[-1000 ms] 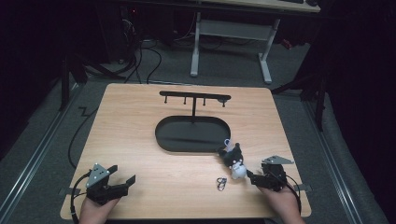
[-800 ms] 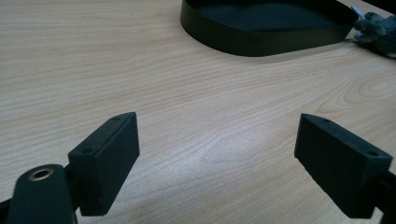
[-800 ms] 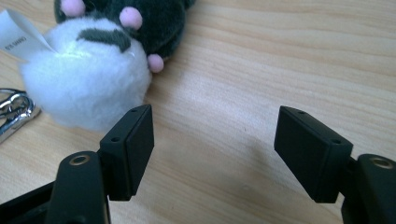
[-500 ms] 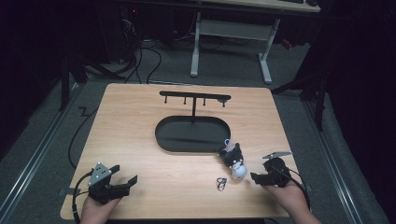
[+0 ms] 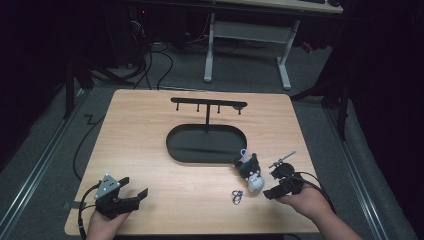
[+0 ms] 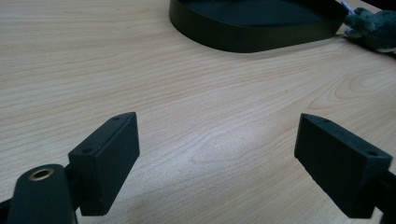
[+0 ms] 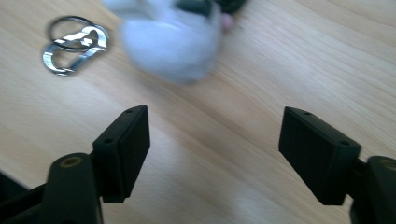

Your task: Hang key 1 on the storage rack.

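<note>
A small plush toy (image 5: 251, 173), black on top with a white face, lies on the wooden table just right of the black oval tray (image 5: 182, 150). Its metal clasp and ring (image 5: 236, 196) lie in front of it. My right gripper (image 5: 270, 184) is open, right next to the plush, its jaws pointing left at it. In the right gripper view the blurred white plush (image 7: 169, 37) and the clasp (image 7: 74, 44) lie just beyond the open gripper (image 7: 215, 149). My left gripper (image 5: 134, 189) rests open at the near left; between its jaws (image 6: 215, 154) is bare wood.
A black rail with several hooks (image 5: 208, 104) rises on a post from the tray's far side. The tray's rim (image 6: 243, 42) and the plush (image 6: 376, 30) show far ahead in the left gripper view. Table edges lie close behind both hands.
My right gripper has tipped over and edged left towards the plush. The left gripper, plush and clasp have not moved.
</note>
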Demonstrator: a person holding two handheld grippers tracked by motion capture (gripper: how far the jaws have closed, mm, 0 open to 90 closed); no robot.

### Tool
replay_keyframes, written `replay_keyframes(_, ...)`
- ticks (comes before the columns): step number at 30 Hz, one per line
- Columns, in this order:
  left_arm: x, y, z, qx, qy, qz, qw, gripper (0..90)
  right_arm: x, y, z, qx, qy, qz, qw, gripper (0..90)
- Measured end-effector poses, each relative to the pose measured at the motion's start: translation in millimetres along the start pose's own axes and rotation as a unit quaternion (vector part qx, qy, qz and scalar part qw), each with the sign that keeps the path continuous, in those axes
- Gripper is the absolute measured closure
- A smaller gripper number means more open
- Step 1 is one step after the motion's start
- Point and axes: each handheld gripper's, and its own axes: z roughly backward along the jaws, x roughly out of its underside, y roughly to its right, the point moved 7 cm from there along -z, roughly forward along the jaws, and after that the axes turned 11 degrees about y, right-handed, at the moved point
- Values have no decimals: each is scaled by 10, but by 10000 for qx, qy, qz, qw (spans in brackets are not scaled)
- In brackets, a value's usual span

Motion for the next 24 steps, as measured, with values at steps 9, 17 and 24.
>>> replay_keyframes(9, -20, -2, 24, 1, 76, 28, 10000, 147, -296, -195, -103, -105, -196, 25, 9997, 180)
replay_keyframes(17, -18, -7, 40, -11, 84, 54, 9999, 147, -433, -262, -341, -142, -365, -9, 9992, 172)
replay_keyframes(24, -36, 3, 32, -182, 8, -260, 9995, 147, -465, -211, -482, -22, -428, -211, 9989, 280)
